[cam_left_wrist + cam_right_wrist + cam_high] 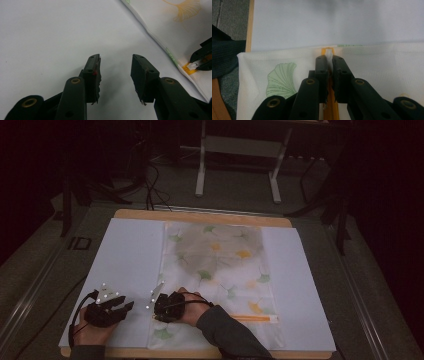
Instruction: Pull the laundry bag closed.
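The right gripper [329, 60] has its fingers [322, 72] clamped on the small white zipper pull [329, 53] at the end of the yellow zipper [252, 318], which runs along the near part of a mesh bag [220, 270] printed with ginkgo leaves. The bag lies flat on white paper [130, 260] covering the surface, its zipper end close to the person's side. The left gripper [116, 75] rests on the bare paper just left of the bag's edge, its fingers [93, 72] apart with nothing between them.

The step in hand looks like drawing the zipper along its track. To do it well, I'd say the pull should travel straight along the yellow line, low and level (lifting would only bunch the thin mesh). The idle left gripper would help by pinning the bag's corner near the zipper end, so the cloth stays taut instead of sliding after the pull.
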A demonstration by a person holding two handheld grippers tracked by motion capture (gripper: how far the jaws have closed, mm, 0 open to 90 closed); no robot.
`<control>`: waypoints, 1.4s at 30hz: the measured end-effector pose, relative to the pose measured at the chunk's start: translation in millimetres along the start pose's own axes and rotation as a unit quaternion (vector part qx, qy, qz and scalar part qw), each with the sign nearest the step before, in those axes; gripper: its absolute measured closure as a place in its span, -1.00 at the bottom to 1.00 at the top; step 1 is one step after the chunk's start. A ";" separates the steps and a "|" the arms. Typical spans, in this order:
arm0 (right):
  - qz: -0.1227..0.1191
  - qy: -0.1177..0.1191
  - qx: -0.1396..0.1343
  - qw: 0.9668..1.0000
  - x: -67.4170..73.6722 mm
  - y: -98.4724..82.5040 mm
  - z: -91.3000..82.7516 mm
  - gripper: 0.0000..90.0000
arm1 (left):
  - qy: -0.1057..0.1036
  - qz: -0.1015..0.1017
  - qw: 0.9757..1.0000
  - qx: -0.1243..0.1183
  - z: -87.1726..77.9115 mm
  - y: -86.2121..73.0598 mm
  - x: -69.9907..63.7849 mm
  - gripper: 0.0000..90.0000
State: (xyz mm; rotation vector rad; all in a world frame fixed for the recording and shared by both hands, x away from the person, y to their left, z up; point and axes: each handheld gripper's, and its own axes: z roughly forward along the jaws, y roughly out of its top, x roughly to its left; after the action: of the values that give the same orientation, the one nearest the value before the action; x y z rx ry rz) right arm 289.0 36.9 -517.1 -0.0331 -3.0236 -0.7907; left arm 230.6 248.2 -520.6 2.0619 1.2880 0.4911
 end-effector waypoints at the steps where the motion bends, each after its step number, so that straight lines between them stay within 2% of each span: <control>1: -0.001 -0.001 -0.001 1.000 0.2 -0.3 0.0 0.86 | -0.001 0.000 1.000 0.000 0.2 0.1 -0.5 0.32; 9: -0.006 -0.007 -0.006 1.000 1.6 -2.5 -1.2 0.86 | -0.011 0.007 1.000 0.013 1.3 2.5 -6.2 0.36; 15: -0.009 -0.011 -0.011 1.000 2.6 -2.5 -5.1 0.86 | -0.036 -0.004 0.999 0.009 0.9 5.0 -10.0 0.34; 17: -0.010 -0.012 -0.012 1.000 2.9 -2.4 -5.7 0.86 | -0.039 -0.004 0.999 0.009 0.5 5.2 -10.6 0.34; 26: -0.011 -0.016 -0.015 1.000 4.6 -2.9 -7.7 0.87 | -0.089 -0.002 0.996 0.023 -0.1 5.4 -25.4 0.27; 31: -0.015 -0.017 -0.017 1.000 4.9 -3.1 -8.5 0.87 | -0.109 0.001 0.994 0.030 1.2 3.8 -33.4 0.27; 34: -0.017 -0.020 -0.019 0.999 4.8 -2.8 -9.8 0.87 | -0.115 0.011 0.993 0.031 1.0 3.0 -38.5 0.30; 40: -0.017 -0.022 -0.021 0.999 5.5 -2.7 -11.9 0.87 | -0.141 0.006 0.990 0.028 2.6 2.7 -43.3 0.32; 42: -0.017 -0.023 -0.022 0.999 5.8 -3.0 -11.6 0.87 | -0.149 -0.002 0.988 0.029 3.6 2.6 -44.0 0.32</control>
State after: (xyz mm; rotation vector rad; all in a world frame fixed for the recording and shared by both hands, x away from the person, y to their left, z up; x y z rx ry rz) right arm 283.2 28.6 -508.3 0.0006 -3.0579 -0.8714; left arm 214.8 206.8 -520.3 2.0853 1.1386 0.1346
